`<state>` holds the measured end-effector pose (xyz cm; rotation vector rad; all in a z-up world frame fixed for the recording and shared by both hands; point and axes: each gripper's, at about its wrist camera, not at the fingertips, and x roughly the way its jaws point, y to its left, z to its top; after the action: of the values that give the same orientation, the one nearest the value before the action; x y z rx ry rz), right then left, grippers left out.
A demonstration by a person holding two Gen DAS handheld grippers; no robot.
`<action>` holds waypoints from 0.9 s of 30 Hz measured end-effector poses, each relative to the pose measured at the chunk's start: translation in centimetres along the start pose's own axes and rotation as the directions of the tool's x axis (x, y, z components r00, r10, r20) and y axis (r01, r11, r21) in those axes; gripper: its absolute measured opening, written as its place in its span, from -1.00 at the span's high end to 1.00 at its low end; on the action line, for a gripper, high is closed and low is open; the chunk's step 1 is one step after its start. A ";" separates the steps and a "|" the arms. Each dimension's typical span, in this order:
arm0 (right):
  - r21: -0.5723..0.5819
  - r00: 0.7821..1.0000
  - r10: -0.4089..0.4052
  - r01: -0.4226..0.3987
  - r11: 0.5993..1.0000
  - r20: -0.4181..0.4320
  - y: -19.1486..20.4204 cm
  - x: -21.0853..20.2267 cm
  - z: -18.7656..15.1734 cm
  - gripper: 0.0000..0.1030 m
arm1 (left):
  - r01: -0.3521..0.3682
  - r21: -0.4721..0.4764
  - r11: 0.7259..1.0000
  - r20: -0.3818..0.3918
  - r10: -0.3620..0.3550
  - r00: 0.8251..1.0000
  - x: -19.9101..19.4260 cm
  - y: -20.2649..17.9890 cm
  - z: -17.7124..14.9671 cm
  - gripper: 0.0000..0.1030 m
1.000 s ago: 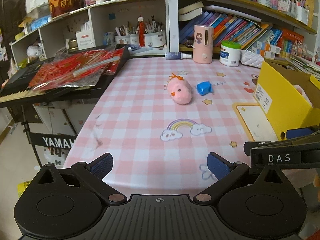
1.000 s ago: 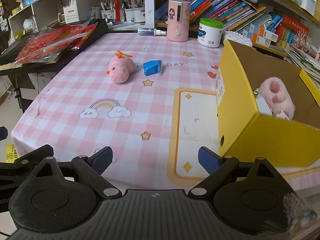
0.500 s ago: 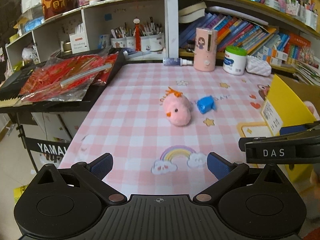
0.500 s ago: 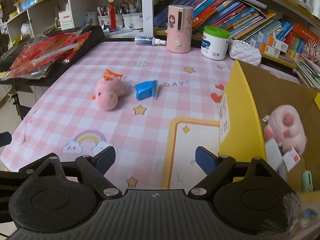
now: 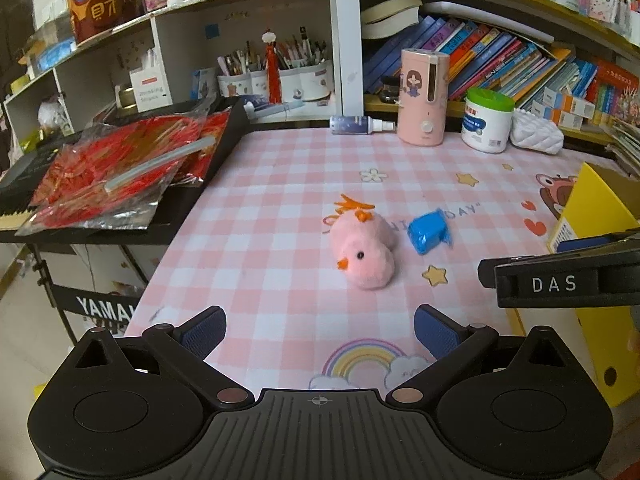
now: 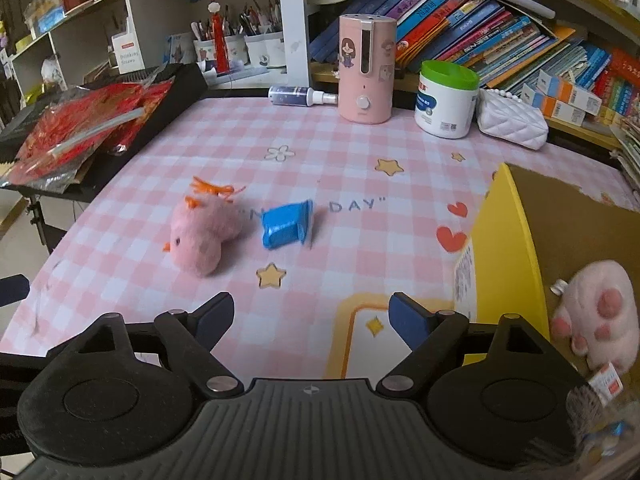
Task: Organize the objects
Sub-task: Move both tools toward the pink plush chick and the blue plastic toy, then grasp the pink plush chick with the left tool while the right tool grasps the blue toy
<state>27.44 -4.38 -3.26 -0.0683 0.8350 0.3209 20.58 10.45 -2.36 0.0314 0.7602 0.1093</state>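
A pink plush chick [image 5: 364, 250] [image 6: 202, 236] with an orange tuft lies mid-table on the pink checked cloth. Just right of it sits a small blue packet [image 5: 428, 232] [image 6: 286, 226]. A yellow cardboard box [image 6: 508, 248] [image 5: 596, 216] stands at the right, holding a pink paw plush [image 6: 596, 312]. My left gripper [image 5: 318, 330] is open and empty, short of the chick. My right gripper [image 6: 310, 314] has its jaws closing slowly with nothing between them, short of the packet. Part of the right gripper's body shows at the left wrist view's right edge.
At the back stand a pink dispenser [image 6: 366, 68], a green-lidded white jar [image 6: 446, 98], a spray bottle [image 6: 300, 96] and a white quilted pouch [image 6: 512, 122]. Bookshelves rise behind. Red foil packs [image 5: 120, 168] lie on a keyboard at the left.
Both grippers have moved forward over the table, so the chick and the blue packet look nearer and larger. The right gripper's jaws have narrowed slightly.
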 end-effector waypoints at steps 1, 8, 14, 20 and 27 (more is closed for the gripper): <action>0.002 1.000 0.004 -0.004 1.000 -0.002 0.0 0.2 0.3 -0.61 | 0.003 0.000 1.000 -0.001 -0.003 1.000 0.3 0.0 0.1 -0.97; -0.012 1.000 0.023 -0.023 1.000 0.000 0.5 2.5 2.7 -0.52 | 0.001 0.021 1.000 -0.014 -0.001 1.000 2.5 -0.5 1.2 -0.97; -0.024 1.000 0.013 -0.014 1.000 -0.027 1.1 5.5 5.0 -0.44 | 0.004 0.049 0.999 -0.020 -0.003 1.000 5.4 -1.3 2.5 -0.97; -0.108 0.994 -0.014 0.002 0.994 -0.110 1.7 9.8 6.3 -0.37 | 0.008 0.081 0.997 -0.043 -0.005 0.999 7.7 -2.0 3.0 -0.97; -0.133 0.981 0.021 -0.047 0.990 -0.193 1.6 12.8 6.4 0.20 | 0.026 0.093 0.995 -0.066 -0.020 0.998 9.2 -2.5 3.3 -0.97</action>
<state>39.54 1.57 -8.30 -0.2160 1.0045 0.4084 29.73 8.98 -6.43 0.1087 0.8300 0.0527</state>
